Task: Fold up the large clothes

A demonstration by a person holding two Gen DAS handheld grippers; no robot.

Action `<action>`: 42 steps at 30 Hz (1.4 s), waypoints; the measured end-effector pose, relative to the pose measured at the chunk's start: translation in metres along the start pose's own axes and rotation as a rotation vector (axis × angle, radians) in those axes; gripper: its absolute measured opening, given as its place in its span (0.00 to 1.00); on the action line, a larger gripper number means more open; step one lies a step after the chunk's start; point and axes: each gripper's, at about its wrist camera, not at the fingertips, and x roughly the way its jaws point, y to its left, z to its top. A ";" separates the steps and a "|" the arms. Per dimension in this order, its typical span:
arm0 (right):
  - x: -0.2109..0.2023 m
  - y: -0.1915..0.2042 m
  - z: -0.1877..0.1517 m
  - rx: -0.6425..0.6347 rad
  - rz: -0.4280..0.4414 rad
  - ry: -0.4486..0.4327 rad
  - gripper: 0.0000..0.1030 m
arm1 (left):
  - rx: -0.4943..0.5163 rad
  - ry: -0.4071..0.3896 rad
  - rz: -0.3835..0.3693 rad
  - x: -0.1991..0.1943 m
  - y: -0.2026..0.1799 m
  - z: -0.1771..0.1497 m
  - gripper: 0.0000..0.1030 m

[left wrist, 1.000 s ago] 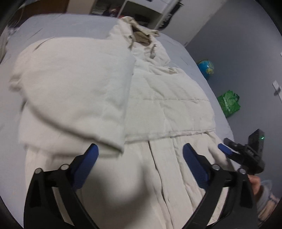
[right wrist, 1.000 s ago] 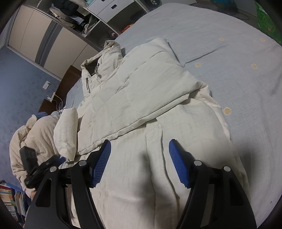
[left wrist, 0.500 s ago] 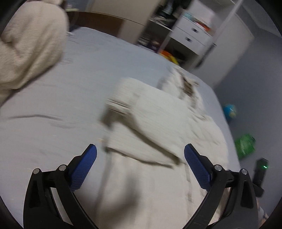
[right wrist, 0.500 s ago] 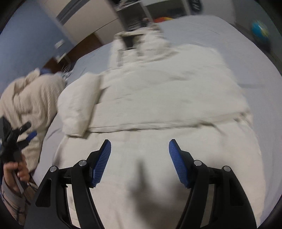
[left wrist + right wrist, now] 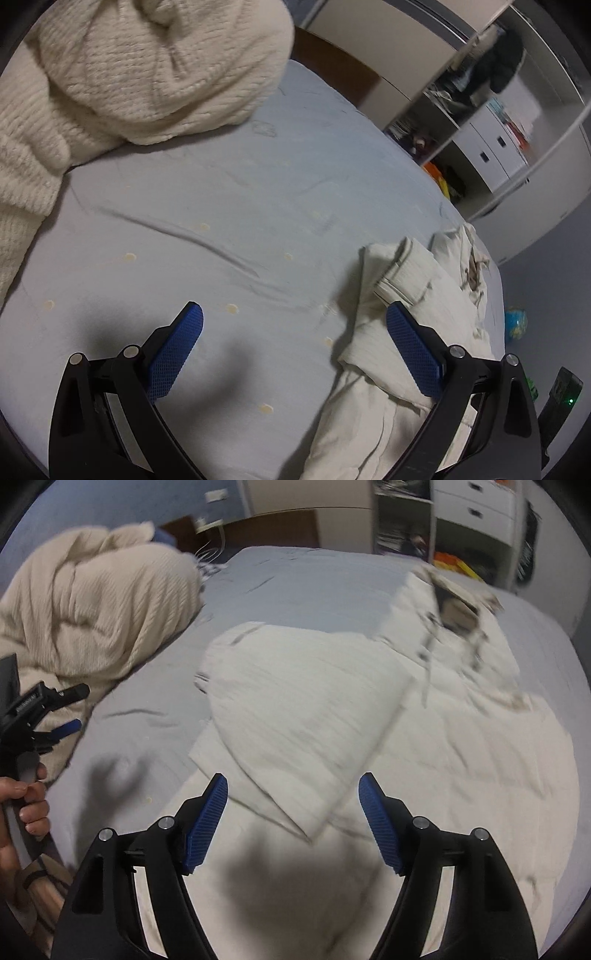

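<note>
Two grippers we are seeing open-jawed, empty: left gripper (image 5: 291, 347) over bare bed (image 5: 221, 206); right gripper (image 5: 293, 821), just widening, above coat (image 5: 424, 738) lying along bed's right edge; knitted blanket (image 5: 92, 620) crowding far-left corner.

Left gripper (image 5: 291, 345) points steeply downward, blue pads spread wide, nothing between them. In the right wrist view that same gripper sits out at nine o'clock, a bare left hand (image 5: 22, 812) wrapped round its handle, fingers (image 5: 35, 797) curled in. Right gripper (image 5: 293, 819) tips down too, and its jaws have just been opening, now standing well apart with nothing pinched between the ribbed blue pads. Neither pair grips anything.
</note>
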 end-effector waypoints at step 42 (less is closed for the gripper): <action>0.082 0.064 0.065 -0.337 -0.295 0.043 0.19 | -0.082 0.068 0.021 0.030 0.010 0.010 0.93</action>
